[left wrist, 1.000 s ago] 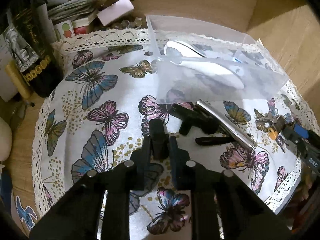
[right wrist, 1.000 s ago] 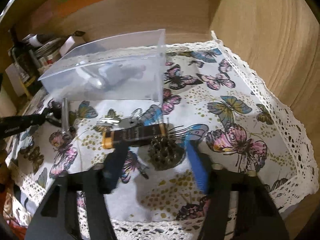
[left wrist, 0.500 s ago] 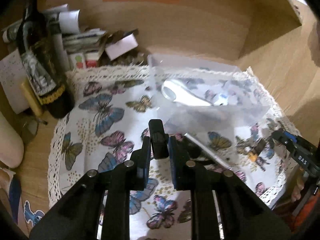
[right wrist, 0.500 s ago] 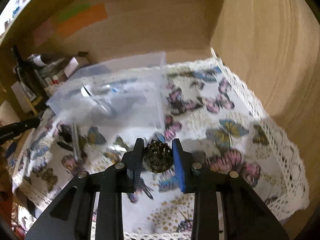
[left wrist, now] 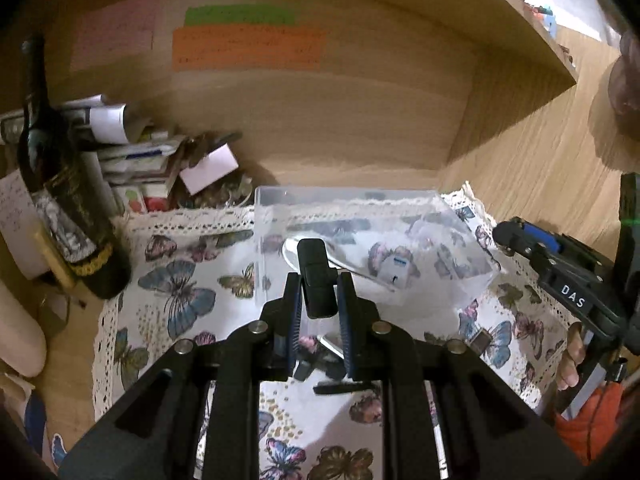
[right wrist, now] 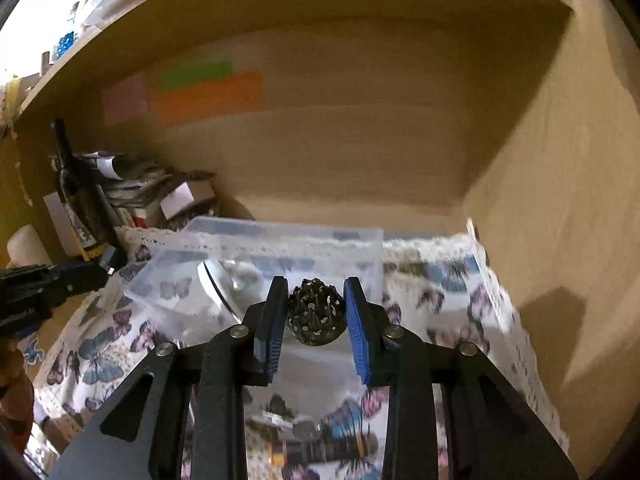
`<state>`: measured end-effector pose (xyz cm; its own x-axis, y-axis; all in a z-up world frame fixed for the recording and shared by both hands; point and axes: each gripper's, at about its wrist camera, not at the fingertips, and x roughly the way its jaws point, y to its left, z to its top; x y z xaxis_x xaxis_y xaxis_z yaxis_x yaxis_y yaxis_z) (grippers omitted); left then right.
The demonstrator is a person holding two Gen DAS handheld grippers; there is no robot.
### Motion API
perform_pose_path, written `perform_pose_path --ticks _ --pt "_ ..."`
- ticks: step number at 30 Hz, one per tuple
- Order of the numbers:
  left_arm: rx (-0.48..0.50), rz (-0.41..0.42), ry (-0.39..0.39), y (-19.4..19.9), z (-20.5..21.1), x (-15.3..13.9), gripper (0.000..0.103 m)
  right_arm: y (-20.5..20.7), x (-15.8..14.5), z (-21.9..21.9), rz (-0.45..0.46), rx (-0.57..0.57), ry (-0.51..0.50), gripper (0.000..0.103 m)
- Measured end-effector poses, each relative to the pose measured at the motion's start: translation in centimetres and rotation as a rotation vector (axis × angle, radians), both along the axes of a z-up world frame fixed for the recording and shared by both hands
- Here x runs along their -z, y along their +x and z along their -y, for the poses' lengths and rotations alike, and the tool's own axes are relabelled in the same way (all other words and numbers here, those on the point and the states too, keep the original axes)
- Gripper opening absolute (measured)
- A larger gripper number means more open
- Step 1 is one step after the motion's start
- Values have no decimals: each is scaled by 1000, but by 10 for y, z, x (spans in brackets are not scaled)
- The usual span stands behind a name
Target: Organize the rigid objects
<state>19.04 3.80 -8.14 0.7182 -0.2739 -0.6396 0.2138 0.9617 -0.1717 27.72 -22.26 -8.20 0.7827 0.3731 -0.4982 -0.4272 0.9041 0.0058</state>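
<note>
So the whole thing sits inside a wooden shelf nook with pink, green and orange sticky notes on the back wall, and a butterfly-print cloth with a lace edge covering the bottom. Far left there's a dark wine bottle standing upright next to a messy pile of papers and small boxes. In the middle of the cloth is a clear plastic bin, with a white rounded gadget and a small white-and-blue piece lying inside it. The left gripper is clamped on a black clip-like piece, held up over the near left part of the bin. The right gripper has its blue pads squeezed on a dark perforated metal ball, held in the air at the bin's near wall. Still lying on the cloth in front of the bin: a shiny metal stick, another black clip, and what looks like a battery, pretty blurry though.
</note>
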Motion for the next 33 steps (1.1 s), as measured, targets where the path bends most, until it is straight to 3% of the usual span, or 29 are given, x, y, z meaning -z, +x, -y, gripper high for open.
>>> perform_pose_path --ticks 6,19,26,30,33 --pt "4 -43 -11 26 2 8 18 16 4 -16 -29 -26 -25 26" --pt "30 -166 78 72 26 53 18 55 53 -37 -193 -32 -102 26" --pt "43 -163 91 73 31 57 18 55 54 -41 -178 -16 -123 28" --pt "50 -138 94 65 32 51 30 53 47 -38 -166 -15 -96 40" --pt "50 -111 88 58 32 43 31 50 40 -36 -153 -12 -83 42"
